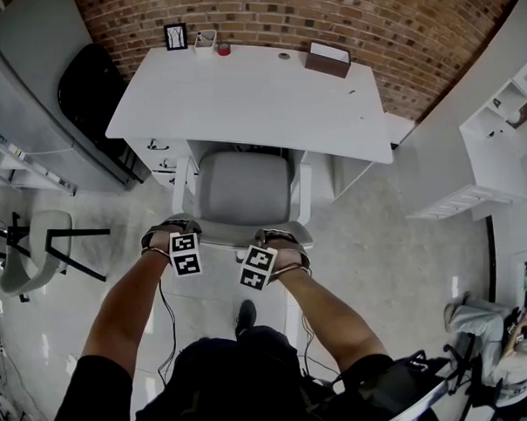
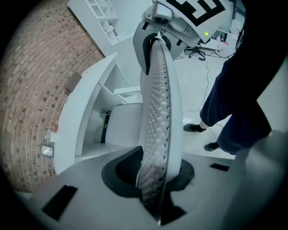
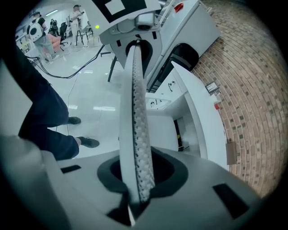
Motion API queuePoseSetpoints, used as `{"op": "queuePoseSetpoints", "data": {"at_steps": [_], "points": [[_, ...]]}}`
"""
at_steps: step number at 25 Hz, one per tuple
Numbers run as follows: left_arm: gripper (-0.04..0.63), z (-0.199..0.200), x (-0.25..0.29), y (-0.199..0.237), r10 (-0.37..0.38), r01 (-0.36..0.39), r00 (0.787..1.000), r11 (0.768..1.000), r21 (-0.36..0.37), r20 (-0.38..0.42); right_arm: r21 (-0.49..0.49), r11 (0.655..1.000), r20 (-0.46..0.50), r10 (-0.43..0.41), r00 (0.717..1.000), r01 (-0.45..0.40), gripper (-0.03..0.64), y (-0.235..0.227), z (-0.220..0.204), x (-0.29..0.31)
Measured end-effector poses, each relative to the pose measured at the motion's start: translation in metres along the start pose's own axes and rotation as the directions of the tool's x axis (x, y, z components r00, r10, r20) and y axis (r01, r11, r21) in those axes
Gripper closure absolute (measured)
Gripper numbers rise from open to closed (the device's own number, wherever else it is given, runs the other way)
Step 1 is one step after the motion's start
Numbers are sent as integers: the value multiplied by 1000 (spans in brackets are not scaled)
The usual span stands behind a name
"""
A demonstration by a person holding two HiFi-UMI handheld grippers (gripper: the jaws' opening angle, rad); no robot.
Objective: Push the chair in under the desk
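Between the jaws, perforated chair back (image 2: 158,112); head view: plain edge.

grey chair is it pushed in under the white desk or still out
Mostly out: the grey padded chair shows nearly its whole seat in front of the white desk.

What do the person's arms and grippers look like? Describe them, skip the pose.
Short black sleeves, forearms bare. The left gripper and right gripper are grey and black; each carries a white cube of black square markers. Thin black cables hang from both.
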State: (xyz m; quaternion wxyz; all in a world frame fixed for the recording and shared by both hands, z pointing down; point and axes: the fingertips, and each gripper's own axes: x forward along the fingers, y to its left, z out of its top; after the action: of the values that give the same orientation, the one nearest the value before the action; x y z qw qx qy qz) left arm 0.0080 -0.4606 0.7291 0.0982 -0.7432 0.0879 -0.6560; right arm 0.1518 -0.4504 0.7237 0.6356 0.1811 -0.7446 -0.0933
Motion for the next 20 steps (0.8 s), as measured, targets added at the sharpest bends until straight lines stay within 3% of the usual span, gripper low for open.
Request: {"op": "queuePoseSetpoints", "data": {"at_steps": [5, 9, 11, 13, 17, 20], "points": [[416, 6, -15, 5, 61, -50, 993, 993, -108, 105, 111, 993, 101, 28, 994, -39, 468, -1, 6, -13], [388, 9, -40, 2, 102, -75, 976, 987, -143, 192, 142, 989, 176, 10, 984, -36, 431, 0, 11, -32], [388, 10, -55, 0, 125, -70, 959, 975, -213, 256, 159, 987, 206, -3, 978, -31, 425, -1, 13, -42], [388, 9, -72, 1, 171, -63, 930, 947, -315, 326, 191, 981, 240, -16, 971, -31, 423, -2, 15, -54], [391, 8, -108, -1, 287, -35, 851, 867, -498, 440, 273, 962, 294, -76, 953, -8, 430, -7, 20, -80], [393, -1, -140, 2, 364, 42, 781, 780, -624, 508, 364, 931, 333, -133, 934, 3, 471, -13, 32, -101]]}}
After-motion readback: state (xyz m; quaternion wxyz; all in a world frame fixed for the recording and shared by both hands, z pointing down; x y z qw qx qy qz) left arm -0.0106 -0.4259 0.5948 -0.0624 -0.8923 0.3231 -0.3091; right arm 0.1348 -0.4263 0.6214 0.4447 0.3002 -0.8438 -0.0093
